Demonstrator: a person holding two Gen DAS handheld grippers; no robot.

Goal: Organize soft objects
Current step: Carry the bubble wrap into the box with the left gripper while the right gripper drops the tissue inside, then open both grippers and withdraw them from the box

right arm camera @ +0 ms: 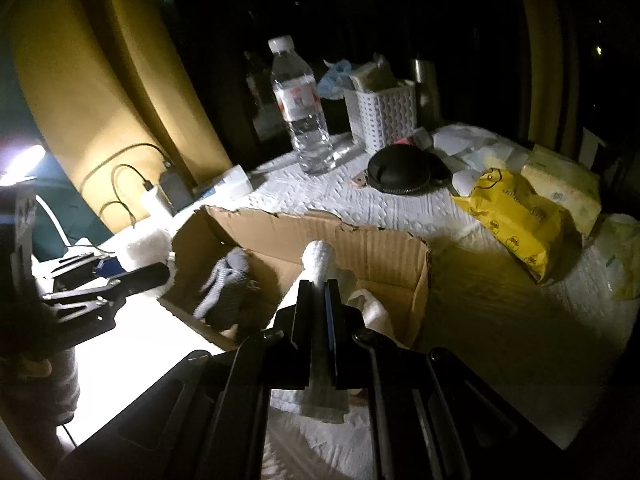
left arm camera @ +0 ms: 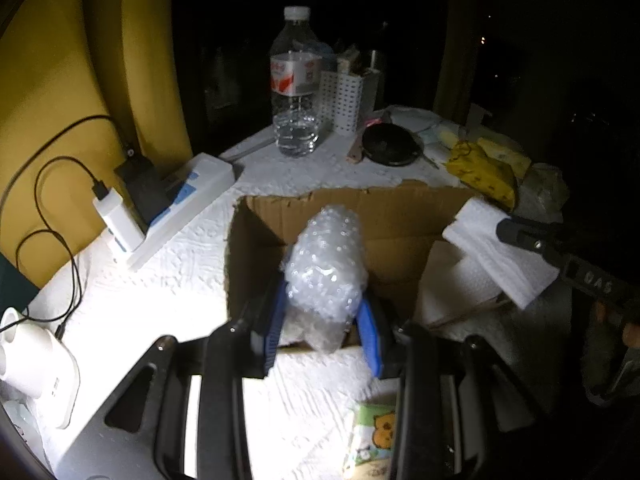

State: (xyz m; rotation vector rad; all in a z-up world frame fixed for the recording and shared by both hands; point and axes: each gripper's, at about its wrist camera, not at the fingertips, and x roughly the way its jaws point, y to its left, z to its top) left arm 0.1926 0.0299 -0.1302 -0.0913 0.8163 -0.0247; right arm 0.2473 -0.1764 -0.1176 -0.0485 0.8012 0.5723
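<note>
**Inspector A:** Left gripper [left arm camera: 322, 336]: its blue-padded fingers are clamped on a roll of bubble wrap [left arm camera: 326, 264]. The roll stands up between the fingers and reaches forward over the open cardboard box [left arm camera: 384, 208], which sits directly ahead of and below the tips.

**Inspector B:** Confirmed. Right gripper [right arm camera: 318, 292]: jaws nearly together, pinching a folded white paper towel [right arm camera: 318, 258]. The towel sticks out past the tips over the near edge of the same box. In the left wrist view it hangs over the box's right wall.

**Inspector A:** Box contents?

**Inspector B:** A grey knitted cloth [right arm camera: 230, 286] lies on the floor of the box, ahead and to the left of the right gripper. White paper lies to the right of the tips, inside the box.

**Inspector A:** Beyond the box, on the white table cover [left arm camera: 168, 280]: a water bottle [left arm camera: 296, 88], a white perforated basket [left arm camera: 344, 96], a black round lid [left arm camera: 390, 146] and a yellow packet [left arm camera: 482, 170]. To the left of the left gripper, a power strip [left arm camera: 180, 208] with a charger plugged in.

**Inspector B:** A small printed tissue pack [left arm camera: 374, 436] lies just below the left gripper's right finger.
</note>
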